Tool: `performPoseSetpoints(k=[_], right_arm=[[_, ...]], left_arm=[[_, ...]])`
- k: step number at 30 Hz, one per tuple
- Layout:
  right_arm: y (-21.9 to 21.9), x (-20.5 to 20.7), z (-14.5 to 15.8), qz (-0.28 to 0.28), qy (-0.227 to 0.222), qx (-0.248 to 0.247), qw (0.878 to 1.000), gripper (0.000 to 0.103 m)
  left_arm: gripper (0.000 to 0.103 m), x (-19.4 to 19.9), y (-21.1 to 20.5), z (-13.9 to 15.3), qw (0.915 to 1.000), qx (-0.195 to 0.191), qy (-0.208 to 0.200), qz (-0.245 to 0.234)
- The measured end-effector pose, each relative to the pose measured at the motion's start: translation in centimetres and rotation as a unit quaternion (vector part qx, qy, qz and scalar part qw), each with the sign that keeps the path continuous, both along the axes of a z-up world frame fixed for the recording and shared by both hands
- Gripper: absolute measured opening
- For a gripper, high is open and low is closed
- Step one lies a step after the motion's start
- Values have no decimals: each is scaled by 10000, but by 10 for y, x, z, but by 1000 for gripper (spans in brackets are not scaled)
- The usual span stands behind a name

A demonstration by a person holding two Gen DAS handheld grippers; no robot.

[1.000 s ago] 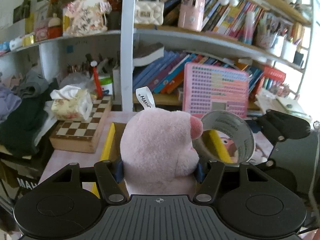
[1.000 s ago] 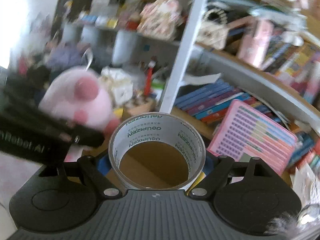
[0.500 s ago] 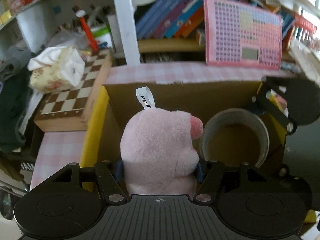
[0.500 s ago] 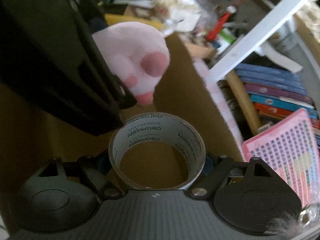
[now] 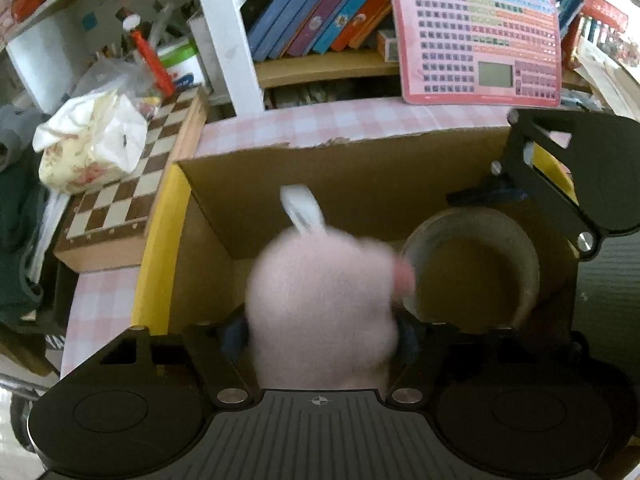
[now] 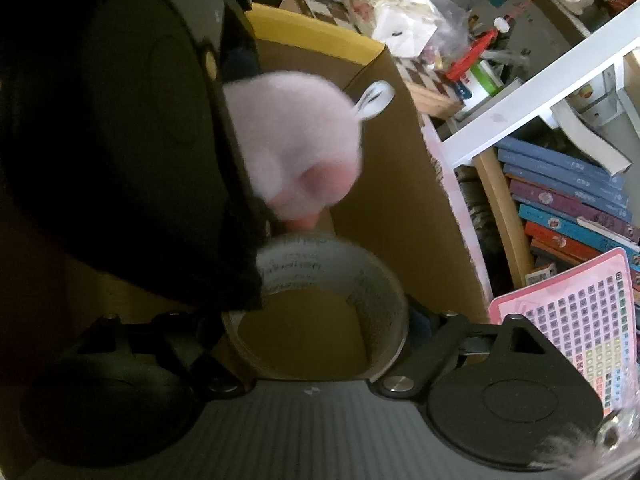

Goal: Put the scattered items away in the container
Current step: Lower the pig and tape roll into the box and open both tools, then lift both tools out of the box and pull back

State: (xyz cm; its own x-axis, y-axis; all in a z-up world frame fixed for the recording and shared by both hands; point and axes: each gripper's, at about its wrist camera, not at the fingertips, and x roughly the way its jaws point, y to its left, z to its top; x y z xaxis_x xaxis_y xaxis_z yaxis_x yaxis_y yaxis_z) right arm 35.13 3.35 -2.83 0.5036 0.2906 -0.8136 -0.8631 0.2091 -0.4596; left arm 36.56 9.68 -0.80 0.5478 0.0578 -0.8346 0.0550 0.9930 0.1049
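Note:
A pink plush toy point(image 5: 324, 304) with a white tag sits between the fingers of my left gripper point(image 5: 320, 328), over the open cardboard box point(image 5: 360, 168). The toy is motion-blurred and the fingers look spread a little wider than it. A roll of clear tape point(image 6: 320, 304) is between the fingers of my right gripper point(image 6: 316, 332), also inside the box and blurred. The tape point(image 5: 472, 264) and right gripper also show in the left wrist view, just right of the toy. The toy point(image 6: 292, 152) shows in the right wrist view above the tape.
A chessboard box point(image 5: 132, 200) with a tissue pack point(image 5: 92, 144) stands left of the cardboard box. A pink keypad toy point(image 5: 480, 40) and books point(image 5: 320, 16) fill the shelf behind. The table has a pink checked cloth point(image 5: 360, 124). A white shelf post point(image 5: 228, 36) rises behind.
Both grippers have tilted down and moved lower into the box. The toy and the tape now look blurred and seem to be slipping from the fingers.

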Motion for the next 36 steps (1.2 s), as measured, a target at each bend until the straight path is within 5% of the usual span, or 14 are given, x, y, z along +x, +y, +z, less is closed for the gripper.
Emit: performPoseSetpoints(k=[19, 27, 36], right_arm=[[-29, -20, 60, -766, -627, 1265, 9870, 101], [-49, -52, 87, -1437, -896, 1885, 9674, 101], [-73, -123, 103, -2157, -691, 2588, 9390, 101]], left_arm=[[93, -57, 8, 51, 9897, -75, -1425, -143], [96, -111, 21, 71, 9789, -403, -2000, -57], [96, -187, 34, 76, 9744, -771, -2084, 326]])
